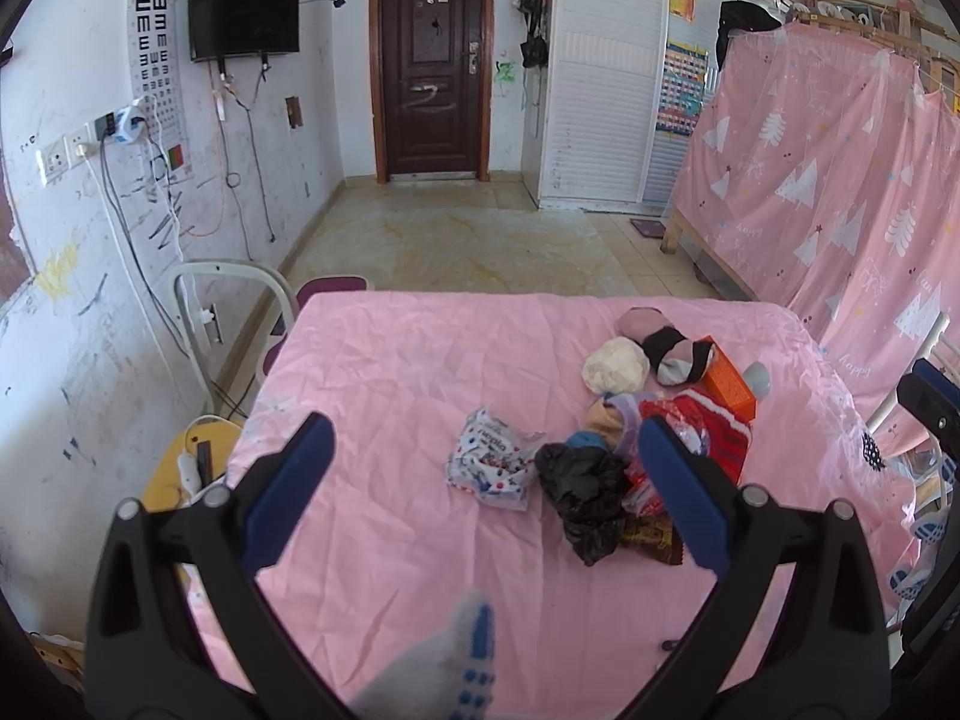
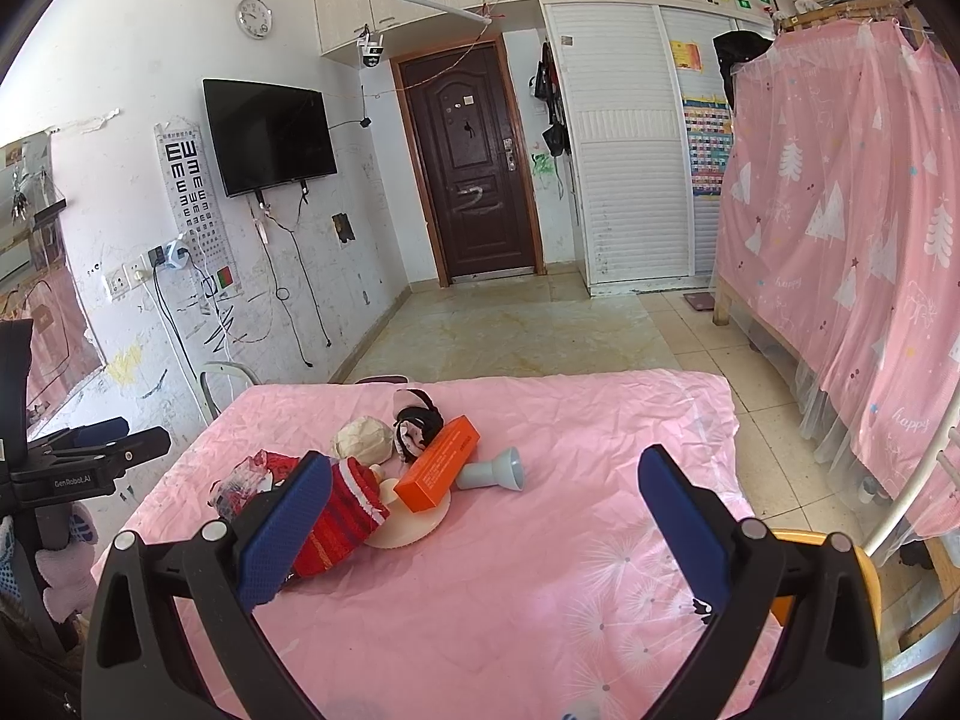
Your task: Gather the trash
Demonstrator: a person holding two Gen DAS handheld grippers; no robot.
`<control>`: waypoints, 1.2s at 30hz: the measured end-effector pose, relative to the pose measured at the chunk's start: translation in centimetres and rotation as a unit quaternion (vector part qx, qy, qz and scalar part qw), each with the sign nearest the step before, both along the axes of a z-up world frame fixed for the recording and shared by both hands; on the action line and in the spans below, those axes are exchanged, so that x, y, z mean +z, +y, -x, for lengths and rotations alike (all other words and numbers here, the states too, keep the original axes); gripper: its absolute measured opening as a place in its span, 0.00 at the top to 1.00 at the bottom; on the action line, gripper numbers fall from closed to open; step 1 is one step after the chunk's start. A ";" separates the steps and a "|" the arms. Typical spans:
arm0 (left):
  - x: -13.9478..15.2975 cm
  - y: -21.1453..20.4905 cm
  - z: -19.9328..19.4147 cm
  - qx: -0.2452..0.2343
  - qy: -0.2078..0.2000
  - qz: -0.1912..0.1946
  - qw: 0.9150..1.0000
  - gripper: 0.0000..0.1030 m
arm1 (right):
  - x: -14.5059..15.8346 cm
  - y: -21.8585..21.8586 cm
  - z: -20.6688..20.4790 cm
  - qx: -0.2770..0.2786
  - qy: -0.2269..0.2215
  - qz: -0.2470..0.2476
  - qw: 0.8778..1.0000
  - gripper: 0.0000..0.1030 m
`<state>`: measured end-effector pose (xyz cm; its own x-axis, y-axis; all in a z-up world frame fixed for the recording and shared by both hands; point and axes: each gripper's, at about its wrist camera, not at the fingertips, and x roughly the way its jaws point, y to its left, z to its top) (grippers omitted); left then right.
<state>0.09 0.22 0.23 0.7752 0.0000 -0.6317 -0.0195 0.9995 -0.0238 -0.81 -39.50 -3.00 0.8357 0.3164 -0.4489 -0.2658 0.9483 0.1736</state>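
Note:
A pink-covered table (image 1: 390,372) carries a heap of items. In the left wrist view a crumpled white dotted wrapper (image 1: 492,465), a black plastic bag (image 1: 585,495) and a brown snack wrapper (image 1: 651,537) lie at the near side of the heap. Behind them are a red knitted piece (image 1: 717,426), an orange box (image 1: 729,384), a white ball (image 1: 615,366) and rolled socks (image 1: 678,354). My left gripper (image 1: 486,492) is open and empty, just above the wrappers. My right gripper (image 2: 486,522) is open and empty, over the table (image 2: 540,600) right of the red knitted piece (image 2: 339,516) and the orange box (image 2: 441,471).
A grey funnel-shaped piece (image 2: 495,471) and a pale plate (image 2: 414,525) lie by the orange box. A white chair (image 1: 198,312) and a yellow stool (image 1: 180,468) stand left of the table. A pink-curtained bunk bed (image 2: 840,276) is to the right. A tiled floor leads to a dark door (image 1: 432,60).

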 end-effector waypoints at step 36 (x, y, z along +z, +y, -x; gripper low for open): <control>-3.3 5.7 -4.3 0.079 0.069 0.039 0.994 0.06 | -2.1 3.5 -2.9 0.068 0.037 0.013 0.997 0.10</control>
